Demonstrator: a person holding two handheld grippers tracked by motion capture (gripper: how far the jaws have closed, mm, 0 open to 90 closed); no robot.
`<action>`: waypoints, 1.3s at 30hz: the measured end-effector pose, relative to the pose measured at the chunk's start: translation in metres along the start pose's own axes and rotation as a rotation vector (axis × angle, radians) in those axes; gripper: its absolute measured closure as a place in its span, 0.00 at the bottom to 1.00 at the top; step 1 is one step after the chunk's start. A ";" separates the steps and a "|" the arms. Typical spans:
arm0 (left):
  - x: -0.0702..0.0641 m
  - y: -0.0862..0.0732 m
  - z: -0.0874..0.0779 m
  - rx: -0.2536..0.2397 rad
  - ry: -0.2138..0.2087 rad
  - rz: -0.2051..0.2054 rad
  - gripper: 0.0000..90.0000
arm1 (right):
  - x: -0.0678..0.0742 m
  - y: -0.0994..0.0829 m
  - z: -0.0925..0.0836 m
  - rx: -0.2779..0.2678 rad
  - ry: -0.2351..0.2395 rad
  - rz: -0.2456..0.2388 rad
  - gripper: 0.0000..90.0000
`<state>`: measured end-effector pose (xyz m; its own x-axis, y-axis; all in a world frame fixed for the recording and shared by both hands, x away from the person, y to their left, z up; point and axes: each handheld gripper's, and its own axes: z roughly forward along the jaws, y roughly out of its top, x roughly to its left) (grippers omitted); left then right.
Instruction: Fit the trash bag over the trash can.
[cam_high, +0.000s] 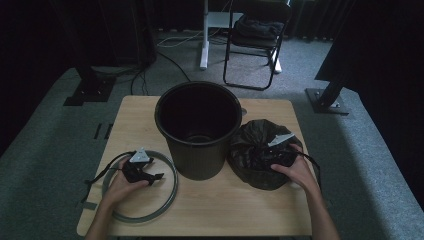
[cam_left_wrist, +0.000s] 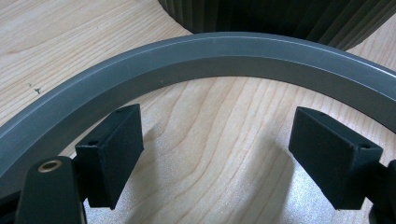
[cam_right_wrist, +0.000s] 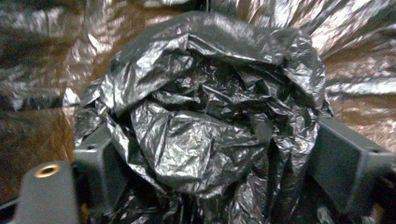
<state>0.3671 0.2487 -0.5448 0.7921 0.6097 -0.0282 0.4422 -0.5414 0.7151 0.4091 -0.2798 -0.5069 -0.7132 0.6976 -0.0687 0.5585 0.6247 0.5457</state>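
Observation:
A black ribbed bin (cam_high: 198, 125) stands upright at the middle of the wooden table (cam_high: 225, 210). To its right lies a crumpled black plastic bag (cam_high: 250, 172). My right gripper (cam_high: 265, 159) rests on top of it. In the right gripper view a bunched fold of the bag (cam_right_wrist: 201, 116) sits between the wide jaws of the right gripper (cam_right_wrist: 215, 158). Left of the bin a flat grey ring (cam_high: 167, 197) lies on the table. My left gripper (cam_high: 157, 176) is low over it, open, its jaws inside the ring's curve (cam_left_wrist: 210, 51) with only bare wood between them.
The bin's ribbed wall (cam_left_wrist: 280, 16) stands just beyond the ring in the left gripper view. Behind the table stand a folding chair (cam_high: 255, 45) and a white stand leg (cam_high: 204, 35). Dark stand feet (cam_high: 90, 90) sit on the grey carpet at both sides.

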 end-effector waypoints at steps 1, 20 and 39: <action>0.000 0.000 0.000 0.000 0.000 0.000 0.20 | 0.000 0.000 0.001 0.012 0.000 0.002 0.24; 0.000 0.000 0.000 -0.004 0.000 -0.005 0.20 | 0.001 -0.005 -0.003 0.029 0.063 -0.031 0.93; 0.000 0.000 0.000 -0.003 0.001 -0.007 0.20 | -0.009 -0.013 -0.028 -0.103 0.116 0.000 0.83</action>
<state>0.3669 0.2485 -0.5449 0.7889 0.6136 -0.0326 0.4461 -0.5354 0.7172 0.3968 -0.3042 -0.4895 -0.7608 0.6486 0.0250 0.5161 0.5812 0.6291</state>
